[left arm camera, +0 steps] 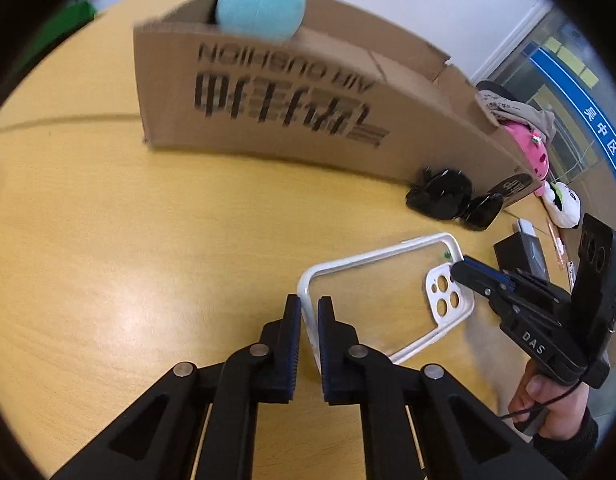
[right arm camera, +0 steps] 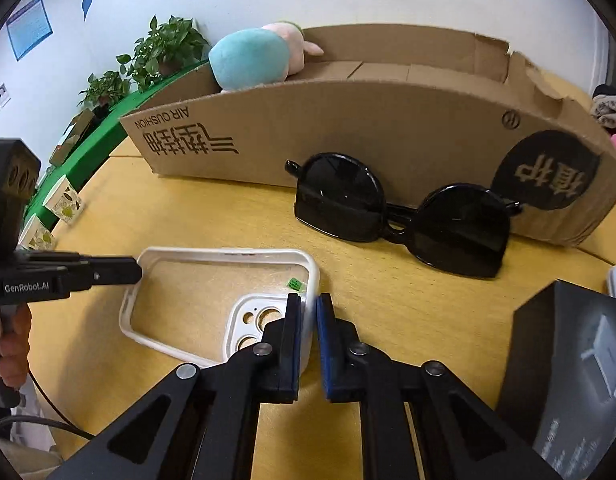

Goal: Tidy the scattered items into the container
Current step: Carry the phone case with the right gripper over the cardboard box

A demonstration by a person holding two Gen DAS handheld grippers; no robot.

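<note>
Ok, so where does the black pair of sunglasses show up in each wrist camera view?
Left wrist view: the sunglasses lie small at right of centre, on the table by the cardboard box's right end.
Right wrist view: the sunglasses lie large at centre right, just in front of the box wall.
Shared landmark: the cardboard box with upside-down AIR CUSHION print.

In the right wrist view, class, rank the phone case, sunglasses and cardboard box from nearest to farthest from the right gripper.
1. Phone case: its rim sits between the right gripper's fingers.
2. Sunglasses: ahead, slightly right, on the table.
3. Cardboard box: behind the sunglasses, across the back.
</note>
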